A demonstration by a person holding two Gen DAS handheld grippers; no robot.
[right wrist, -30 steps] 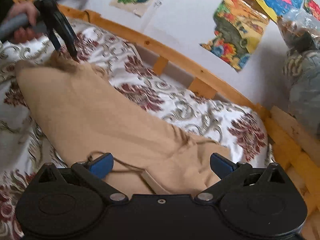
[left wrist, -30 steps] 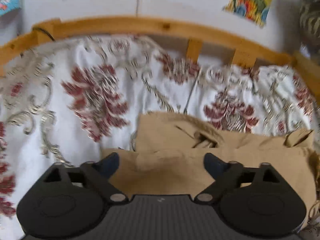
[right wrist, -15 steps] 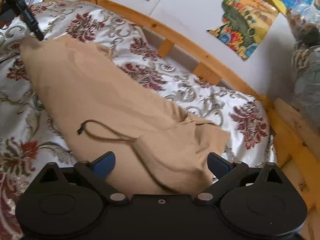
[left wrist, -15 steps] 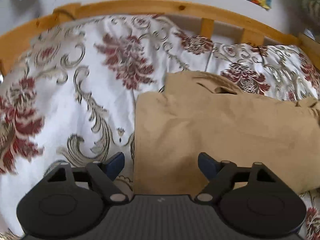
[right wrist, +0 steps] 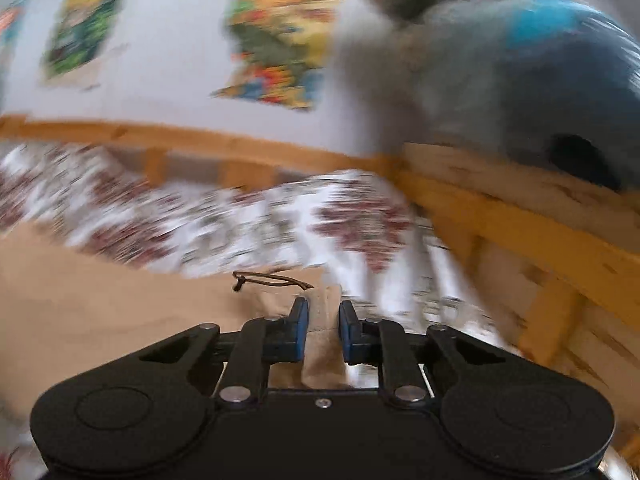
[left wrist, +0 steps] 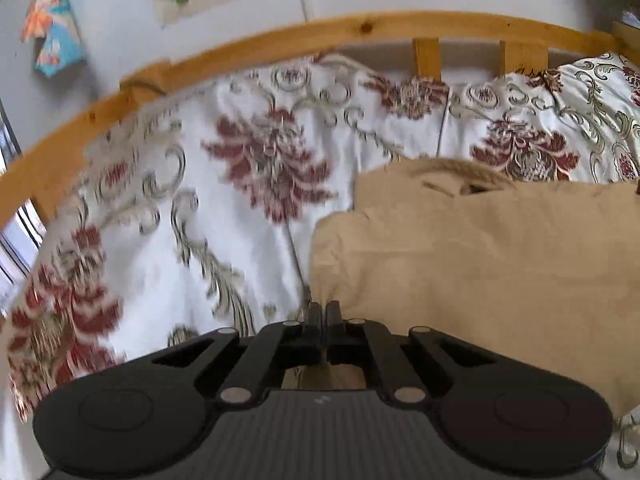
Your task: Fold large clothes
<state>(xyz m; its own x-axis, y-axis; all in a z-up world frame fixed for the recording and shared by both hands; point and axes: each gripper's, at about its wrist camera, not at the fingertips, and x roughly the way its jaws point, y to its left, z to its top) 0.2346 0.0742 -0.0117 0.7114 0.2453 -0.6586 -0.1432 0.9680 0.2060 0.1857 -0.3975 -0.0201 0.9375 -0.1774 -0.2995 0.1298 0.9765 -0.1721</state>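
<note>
A large tan garment lies folded on the floral bedspread. In the left wrist view my left gripper is shut on the garment's near left corner. In the right wrist view, which is motion-blurred, the same tan garment spreads to the left. My right gripper is closed on a strip of the tan fabric at its right end, with a narrow gap left between the blue pads. A dark drawstring lies just beyond the fingertips.
A wooden bed rail runs along the far side, against a white wall with colourful drawings. A wooden frame and a grey-blue bundle stand at the right. The bedspread reaches the rail.
Both grippers were wide open over the garment. Now the left has closed on its left corner and the right has closed on its right end, swinging right quickly.
</note>
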